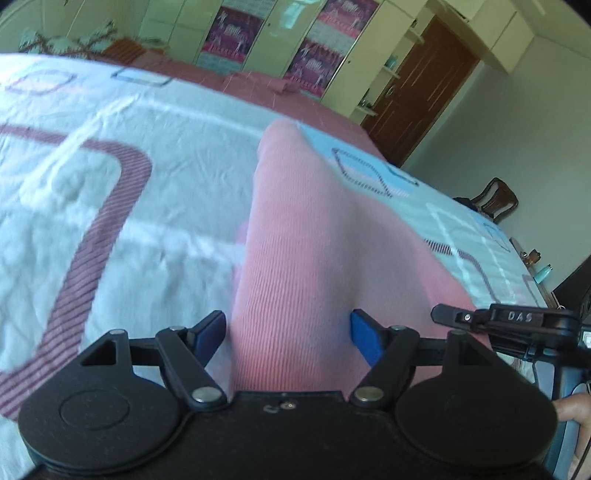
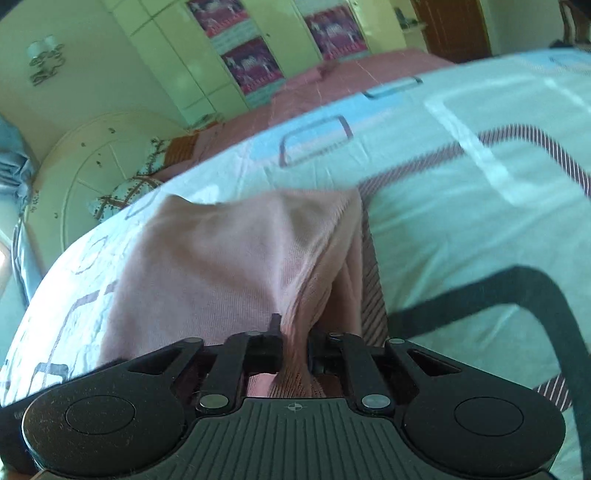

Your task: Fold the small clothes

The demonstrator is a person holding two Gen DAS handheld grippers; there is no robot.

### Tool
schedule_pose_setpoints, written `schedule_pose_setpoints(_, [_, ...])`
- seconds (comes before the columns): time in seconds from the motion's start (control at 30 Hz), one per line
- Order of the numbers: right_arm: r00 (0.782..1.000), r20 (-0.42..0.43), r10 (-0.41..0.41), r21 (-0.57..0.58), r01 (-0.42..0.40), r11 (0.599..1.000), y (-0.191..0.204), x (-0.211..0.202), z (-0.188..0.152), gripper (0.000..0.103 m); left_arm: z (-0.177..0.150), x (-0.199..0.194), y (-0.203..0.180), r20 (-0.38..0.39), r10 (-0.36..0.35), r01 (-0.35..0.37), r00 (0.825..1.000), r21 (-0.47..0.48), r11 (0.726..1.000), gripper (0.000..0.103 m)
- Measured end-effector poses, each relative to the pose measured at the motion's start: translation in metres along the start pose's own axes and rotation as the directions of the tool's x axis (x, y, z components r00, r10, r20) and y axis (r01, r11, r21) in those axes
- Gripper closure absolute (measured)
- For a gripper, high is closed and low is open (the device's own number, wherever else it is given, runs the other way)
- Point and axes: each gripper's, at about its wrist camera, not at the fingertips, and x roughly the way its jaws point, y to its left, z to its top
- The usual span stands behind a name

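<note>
Pink ribbed garment (image 2: pixel 236 254) was bunched between the right gripper (image 2: pixel 294 347) fingers, which were drawn in tight and pinching a gathered fold of it. Fabric ran through the gap and back toward the gripper body. Ahead of those fingers the cloth fanned out wide, lifted and draped, with its far edge rumpled. Just beside the right-hand finger a doubled edge of the same cloth hung down.

Left gripper (image 1: pixel 288 338) fingers were spread apart, blue pads (image 1: pixel 364 338) visible on both sides. The pink garment (image 1: pixel 295 236) passed straight between them as a long raised ridge, running away from the fingertips and narrowing to a rounded end. Cloth sat close to each pad; contact could not be told from this view. Motion blur on the far part.

Off the right-hand finger of the left gripper, the right gripper's black body (image 1: pixel 517 325) was in frame, just beside the garment's edge, with part of a hand (image 1: pixel 574 406) below it.

Beyond both sets of fingers: white bedsheet (image 1: pixel 177 147) with striped maroon and pale blue rounded-square prints, wrinkled, under the garment. Past that a pink cover (image 1: pixel 236 79), then a pale green wardrobe (image 1: pixel 177 26) with patterned panels. Brown door (image 1: pixel 421 92) and wooden chair (image 1: pixel 496 199) further right in the left wrist view.
</note>
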Motion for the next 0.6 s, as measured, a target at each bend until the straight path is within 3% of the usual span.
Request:
schedule_pose_setpoints(0.1, [0.999,-0.009,0.037,0.044,-0.037,0.998,-0.008,-0.01,0.001,0.091,-0.001,-0.001,0.001,0.004,0.008,-0.008,1.0,0.012,1.0,0.029])
schedule_pose_setpoints(0.2, [0.999,-0.013,0.045,0.048,-0.044,0.998,-0.012,-0.032,-0.005,0.081,0.001,-0.001,-0.002,0.004,0.021,-0.021,1.0,0.053,0.998,0.029])
schedule_pose_setpoints(0.27, [0.999,-0.014,0.046,0.033,-0.046,0.998,-0.013,-0.046,-0.013,0.059,0.002,-0.001,-0.002,-0.003,0.021,-0.021,1.0,0.044,0.999,0.029])
schedule_pose_setpoints(0.33, [0.999,-0.011,0.041,0.03,-0.041,0.999,-0.01,-0.058,-0.025,0.045,0.002,0.0,-0.002,-0.012,0.016,-0.015,1.0,0.019,1.0,0.029])
schedule_pose_setpoints(0.37, [0.999,-0.017,0.045,0.031,-0.045,0.999,-0.009,-0.06,-0.031,0.045,0.0,0.001,-0.003,-0.018,0.012,-0.011,1.0,0.02,1.0,0.029])
schedule_pose_setpoints(0.47, [0.999,-0.04,-0.005,-0.023,0.004,1.0,0.0,-0.06,-0.045,0.048,-0.004,0.003,-0.008,-0.03,0.007,-0.006,1.0,0.044,0.999,0.03])
schedule_pose_setpoints(0.5, [0.998,-0.042,-0.039,-0.045,0.037,0.998,0.001,-0.059,-0.049,0.057,-0.006,0.004,-0.009,-0.032,0.01,-0.008,0.999,0.048,0.999,0.03])
schedule_pose_setpoints(0.53, [0.997,-0.051,-0.059,-0.053,0.056,0.997,0.001,-0.057,-0.051,0.087,-0.007,0.005,-0.009,-0.032,0.011,-0.009,0.999,0.05,0.999,0.03])
schedule_pose_setpoints(0.6, [0.996,-0.059,-0.07,-0.042,0.067,0.997,-0.003,-0.056,-0.054,0.091,-0.008,0.005,-0.01,-0.034,0.012,-0.011,0.999,0.052,0.999,0.03])
